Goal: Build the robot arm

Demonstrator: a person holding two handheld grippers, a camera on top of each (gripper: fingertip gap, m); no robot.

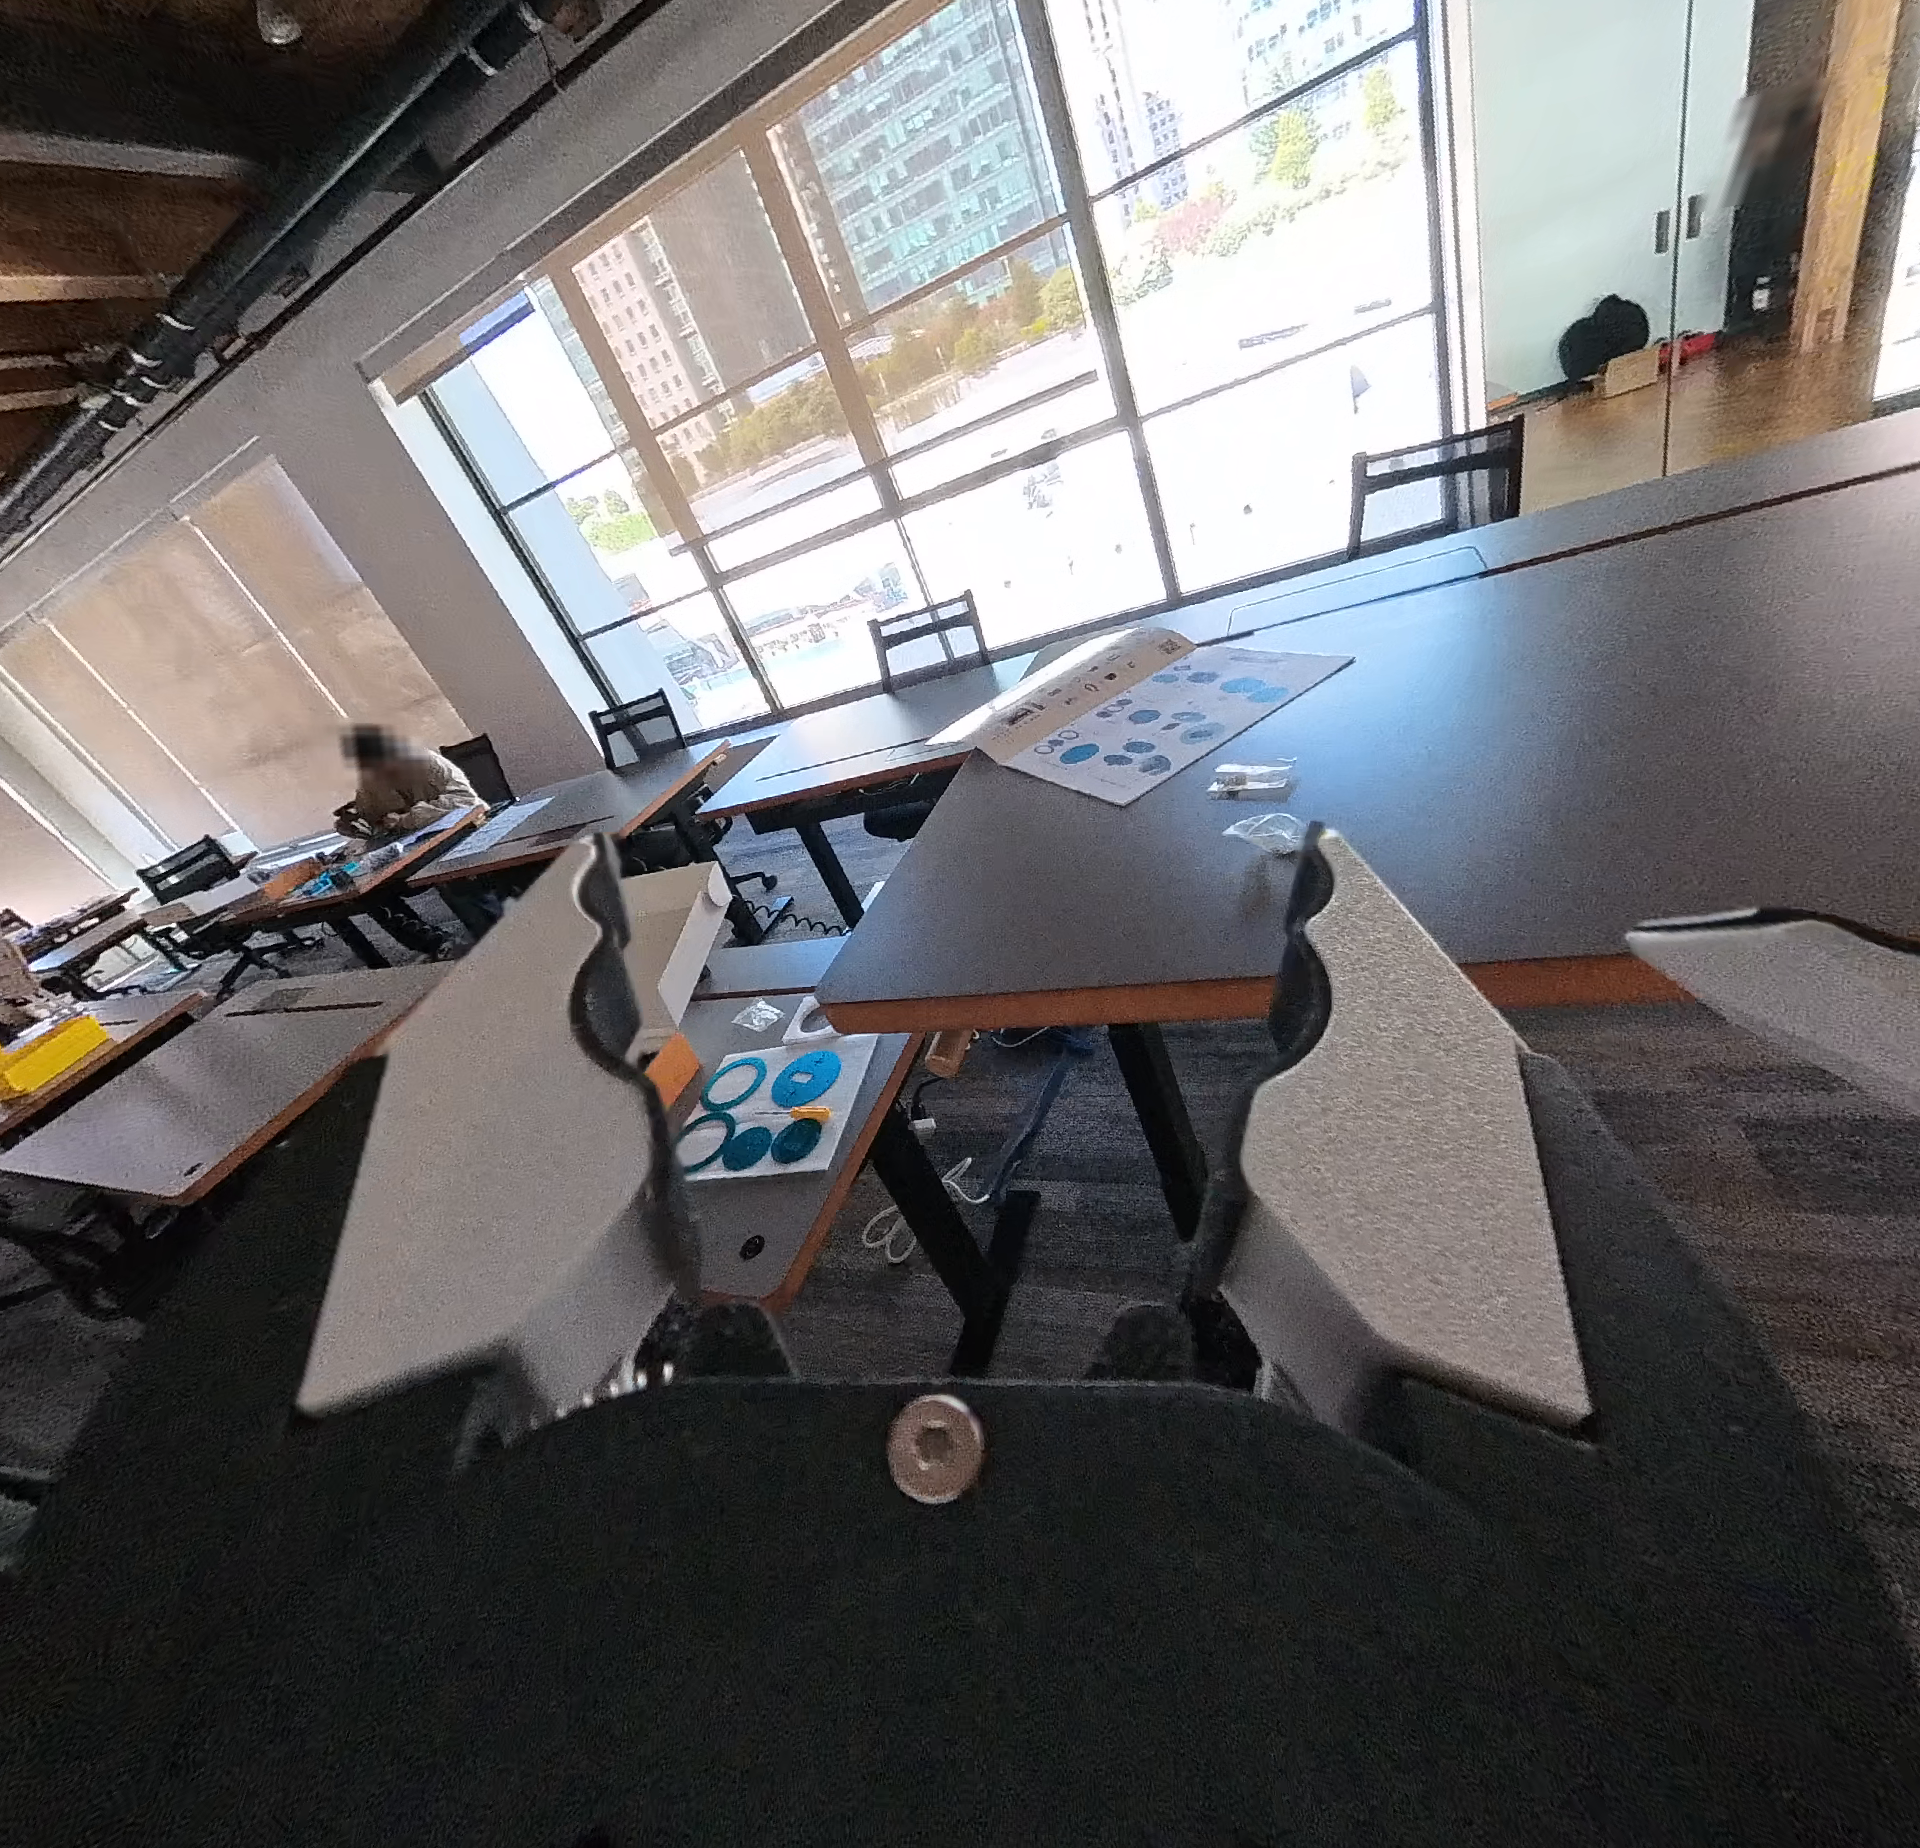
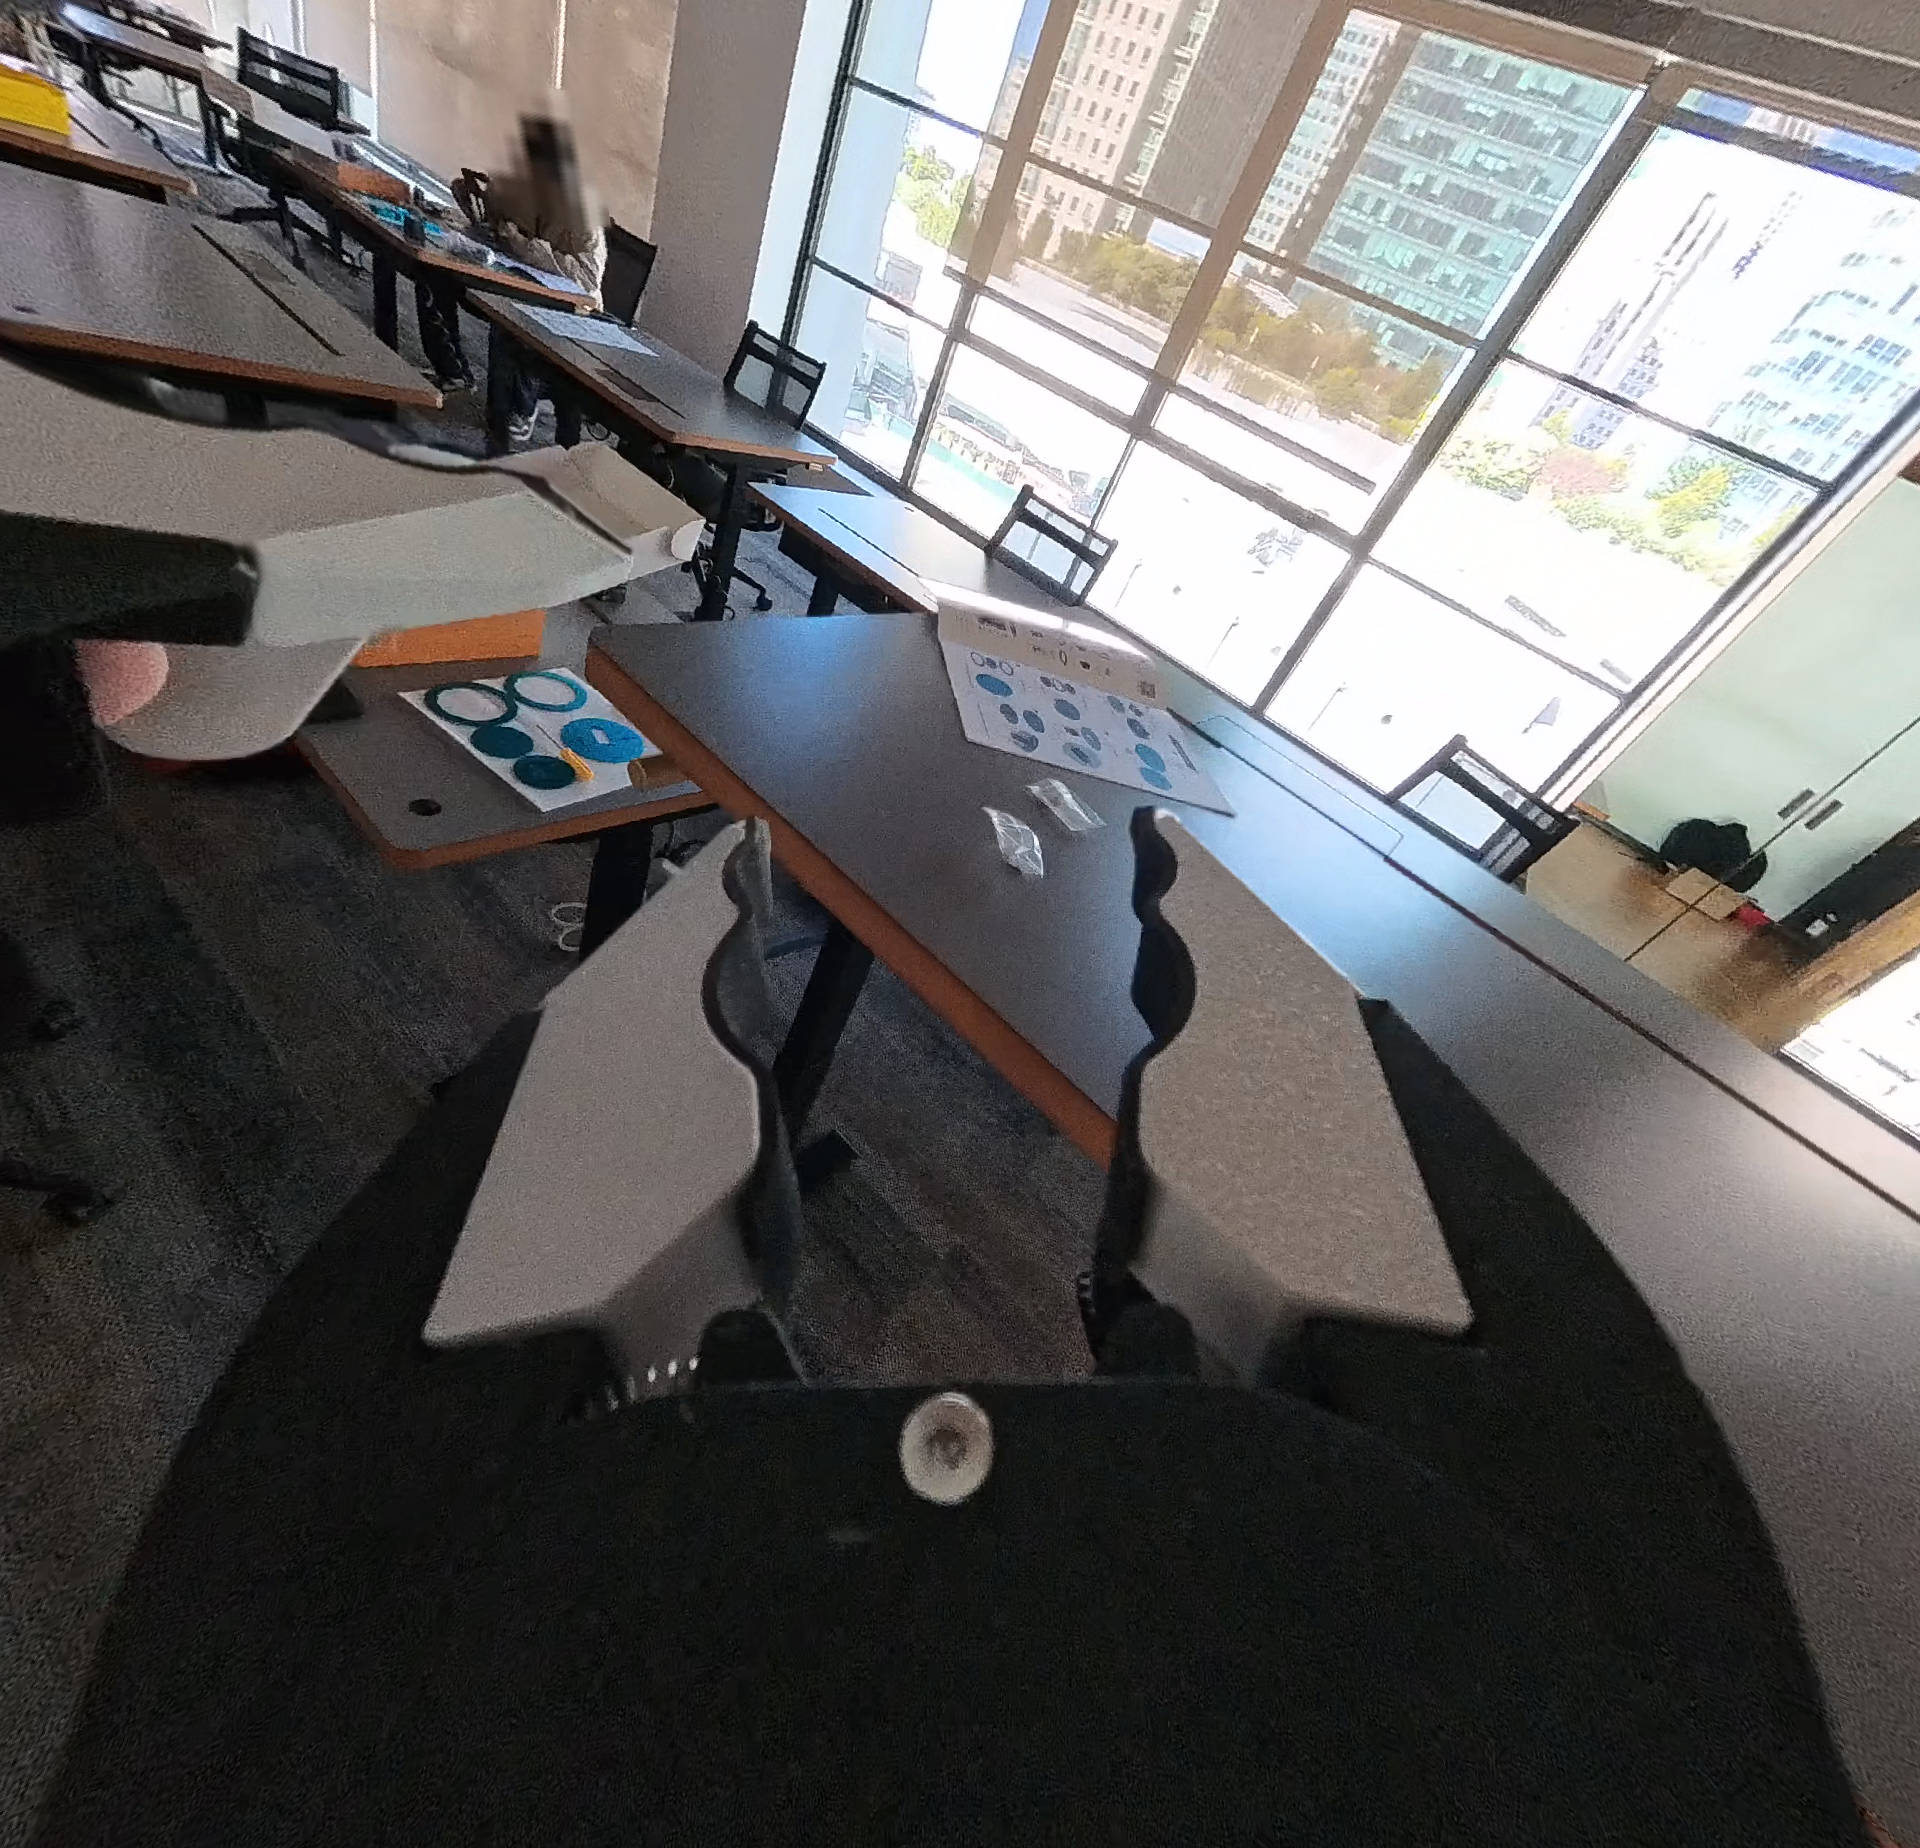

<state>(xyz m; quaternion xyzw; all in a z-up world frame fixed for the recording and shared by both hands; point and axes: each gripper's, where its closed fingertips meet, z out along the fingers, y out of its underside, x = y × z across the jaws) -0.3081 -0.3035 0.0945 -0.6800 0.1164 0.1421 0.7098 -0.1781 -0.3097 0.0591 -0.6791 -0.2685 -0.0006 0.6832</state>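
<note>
- Left gripper (image 1: 951,848): jaws spread, empty, raised short of the dark table (image 1: 1558,759).
- Right gripper (image 2: 945,822): jaws spread, empty, over that table's edge.
- Two clear packets (image 2: 1013,840) on the table, beside a printed sheet (image 2: 1070,718).

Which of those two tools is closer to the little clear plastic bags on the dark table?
Probably the right tool: it hangs open just short of the bags. The left tool, also open, sits further left, off the table's corner.
</note>
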